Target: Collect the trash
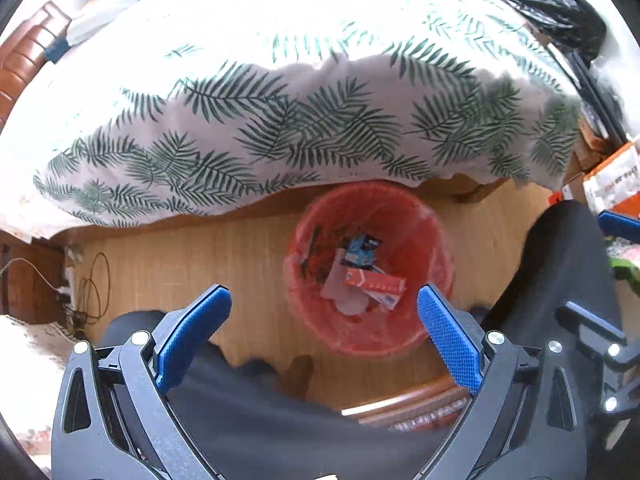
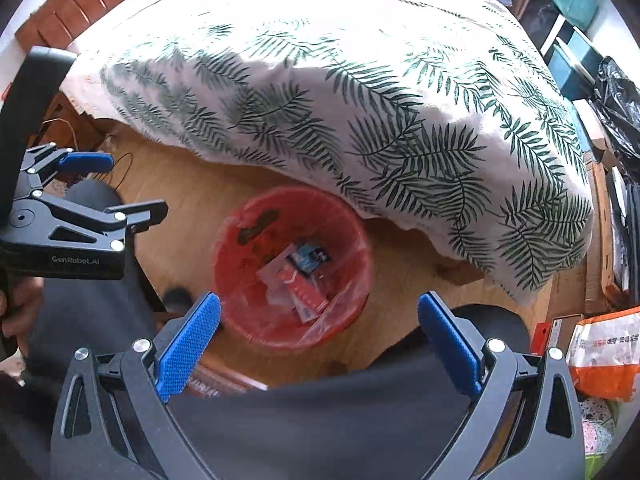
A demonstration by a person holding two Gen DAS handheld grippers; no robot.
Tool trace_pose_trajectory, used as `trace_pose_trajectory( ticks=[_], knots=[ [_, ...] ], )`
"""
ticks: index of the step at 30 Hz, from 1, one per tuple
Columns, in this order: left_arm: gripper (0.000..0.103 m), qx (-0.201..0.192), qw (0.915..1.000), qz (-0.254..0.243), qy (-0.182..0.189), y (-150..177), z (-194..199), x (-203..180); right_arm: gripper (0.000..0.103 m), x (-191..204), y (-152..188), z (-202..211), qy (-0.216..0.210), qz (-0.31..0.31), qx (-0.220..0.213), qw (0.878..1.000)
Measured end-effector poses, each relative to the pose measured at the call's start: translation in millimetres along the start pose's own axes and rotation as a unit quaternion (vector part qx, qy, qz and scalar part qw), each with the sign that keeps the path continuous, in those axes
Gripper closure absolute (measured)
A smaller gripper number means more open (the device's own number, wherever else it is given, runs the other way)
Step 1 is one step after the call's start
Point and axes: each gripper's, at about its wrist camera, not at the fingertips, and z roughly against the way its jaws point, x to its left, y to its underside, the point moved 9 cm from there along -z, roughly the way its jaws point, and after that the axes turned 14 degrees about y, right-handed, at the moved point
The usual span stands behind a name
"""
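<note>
Both of your tongs are spread wide with nothing between the pads: the left tongs (image 1: pixel 324 300) and the right tongs (image 2: pixel 320 308) hang above the red bin (image 2: pixel 292 268) on the wooden floor (image 1: pixel 180 252). The wrappers (image 1: pixel 360 276) lie inside it, beside the bed (image 2: pixel 360 100) with its leaf-print cover.

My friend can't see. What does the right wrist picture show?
An open right gripper hangs over a red trash bin holding wrappers, on a wooden floor beside a bed with a leaf-print cover. The left gripper shows at the left edge.
</note>
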Motion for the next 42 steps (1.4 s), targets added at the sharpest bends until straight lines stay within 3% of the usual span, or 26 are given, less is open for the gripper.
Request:
trace_pose_trajectory(
  ticks=[5,16,27,42],
  knots=[
    [0.006,0.017,0.9998,0.007,0.012,12.9,22.9,-1.5,0.005,2.6,10.4,23.5,-0.005,0.006,-0.006,1.000],
    [0.006,0.009,0.9999,-0.011,-0.007,23.6,58.4,-4.9,0.005,10.5,12.9,49.2,-0.012,0.016,-0.011,1.000],
    [0.006,0.004,0.9993,-0.038,0.001,16.3,63.8,-25.8,0.005,21.1,8.4,47.5,-0.023,0.023,-0.012,0.999],
    [0.006,0.010,0.9992,-0.039,-0.002,15.8,59.4,-23.4,0.005,20.8,11.7,42.7,-0.019,0.033,-0.006,0.999]
  ],
)
